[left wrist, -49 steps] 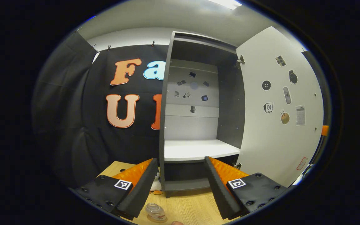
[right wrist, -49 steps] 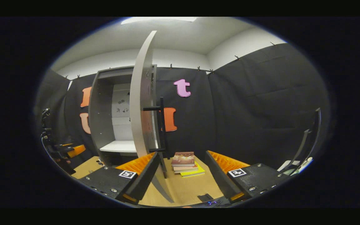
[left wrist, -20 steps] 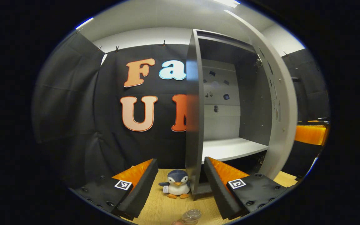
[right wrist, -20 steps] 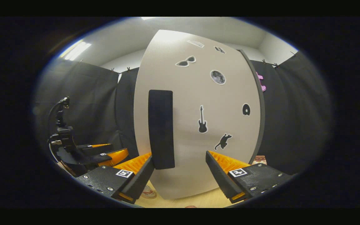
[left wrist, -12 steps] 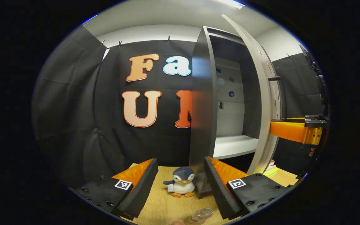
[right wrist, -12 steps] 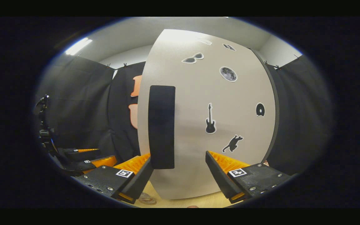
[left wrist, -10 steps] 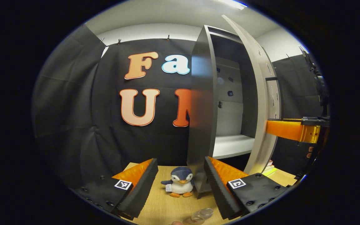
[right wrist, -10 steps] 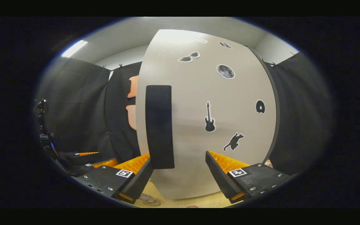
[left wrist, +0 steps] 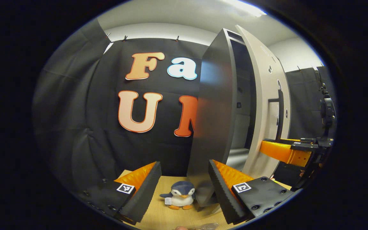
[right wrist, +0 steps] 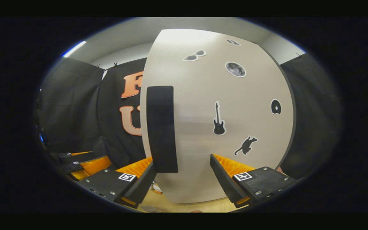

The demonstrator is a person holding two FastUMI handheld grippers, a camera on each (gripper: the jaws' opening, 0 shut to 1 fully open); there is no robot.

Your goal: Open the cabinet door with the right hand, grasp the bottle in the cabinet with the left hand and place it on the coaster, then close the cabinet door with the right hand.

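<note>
Door: while the right gripper (right wrist: 182, 166) is held open before it, the cabinet door (right wrist: 216, 105) stands nearly closed, handle (right wrist: 161, 127) by its left finger
Left gripper (left wrist: 184, 179): open, nothing held
Stickers: guitar (right wrist: 218, 118), cat (right wrist: 245, 144); no writing seen

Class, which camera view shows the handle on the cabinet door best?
The right gripper view: the handle faces the camera, large, against the door. The left gripper view shows the handle edge-on, a thin bar.

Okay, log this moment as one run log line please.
phase: closing door | cabinet door: nearly shut, gap remains | right gripper: open, against door by handle | left gripper: open, empty | penguin toy: on table
</note>
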